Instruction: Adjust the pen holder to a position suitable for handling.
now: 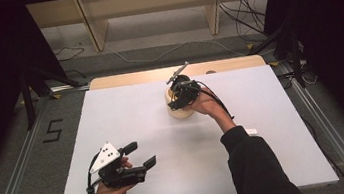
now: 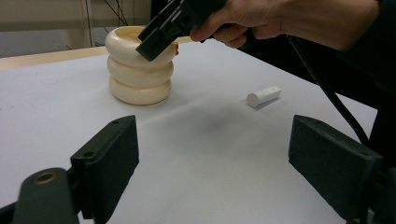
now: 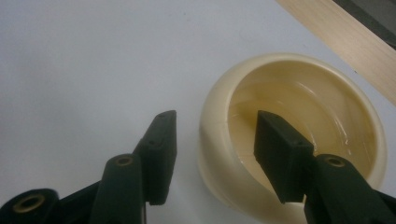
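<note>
the right claw (image 3: pixel 212 154), half open, is straddling the rim of the cream ribbed pot (image 2: pixel 139 70) standing far back on the worktop (image 1: pixel 139 131), gripping nothing yet, and an off-centre pinch is risking tipping it.

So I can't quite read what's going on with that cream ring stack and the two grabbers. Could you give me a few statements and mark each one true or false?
1. The cream ring stack has three rings, one on another. True.
2. The right gripper has one jaw outside the top ring's wall and one inside its hollow. True; whether the pads press on the wall cannot be told.
3. The left gripper holds the small white cylinder. False: its jaws stand wide apart with nothing between them, and the cylinder lies on the white table farther off.
4. The ring stack lies tipped on its side. False: it stands upright.
5. The white cylinder sits inside the top ring. False: it lies on the table, apart from the stack.
</note>
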### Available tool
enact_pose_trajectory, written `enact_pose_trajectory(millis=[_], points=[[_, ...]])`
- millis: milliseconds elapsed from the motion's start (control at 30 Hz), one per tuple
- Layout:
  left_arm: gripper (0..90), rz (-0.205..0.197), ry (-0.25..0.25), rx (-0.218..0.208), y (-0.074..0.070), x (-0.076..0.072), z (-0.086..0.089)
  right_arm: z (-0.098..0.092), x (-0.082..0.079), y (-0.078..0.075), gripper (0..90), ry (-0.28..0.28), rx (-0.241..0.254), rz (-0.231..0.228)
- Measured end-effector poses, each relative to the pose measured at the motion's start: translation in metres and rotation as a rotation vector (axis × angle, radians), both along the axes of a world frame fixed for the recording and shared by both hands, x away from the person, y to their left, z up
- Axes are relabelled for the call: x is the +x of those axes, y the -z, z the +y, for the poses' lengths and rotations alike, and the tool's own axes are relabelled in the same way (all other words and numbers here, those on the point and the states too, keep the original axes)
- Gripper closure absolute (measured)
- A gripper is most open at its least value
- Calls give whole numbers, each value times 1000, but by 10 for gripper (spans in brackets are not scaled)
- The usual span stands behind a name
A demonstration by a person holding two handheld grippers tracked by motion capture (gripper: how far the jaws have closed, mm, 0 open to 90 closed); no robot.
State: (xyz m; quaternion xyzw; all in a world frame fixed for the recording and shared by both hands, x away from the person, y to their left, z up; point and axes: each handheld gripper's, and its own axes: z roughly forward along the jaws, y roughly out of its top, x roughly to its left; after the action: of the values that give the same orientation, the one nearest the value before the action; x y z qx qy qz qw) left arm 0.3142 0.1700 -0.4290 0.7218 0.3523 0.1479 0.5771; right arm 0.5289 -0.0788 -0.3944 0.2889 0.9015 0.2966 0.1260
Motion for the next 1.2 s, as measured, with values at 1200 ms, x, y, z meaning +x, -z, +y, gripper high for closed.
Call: enact_pose_trajectory(millis=[1200], points=[[156, 0, 0, -3, 0, 0, 1, -6, -6, 3, 765, -96, -90, 14]])
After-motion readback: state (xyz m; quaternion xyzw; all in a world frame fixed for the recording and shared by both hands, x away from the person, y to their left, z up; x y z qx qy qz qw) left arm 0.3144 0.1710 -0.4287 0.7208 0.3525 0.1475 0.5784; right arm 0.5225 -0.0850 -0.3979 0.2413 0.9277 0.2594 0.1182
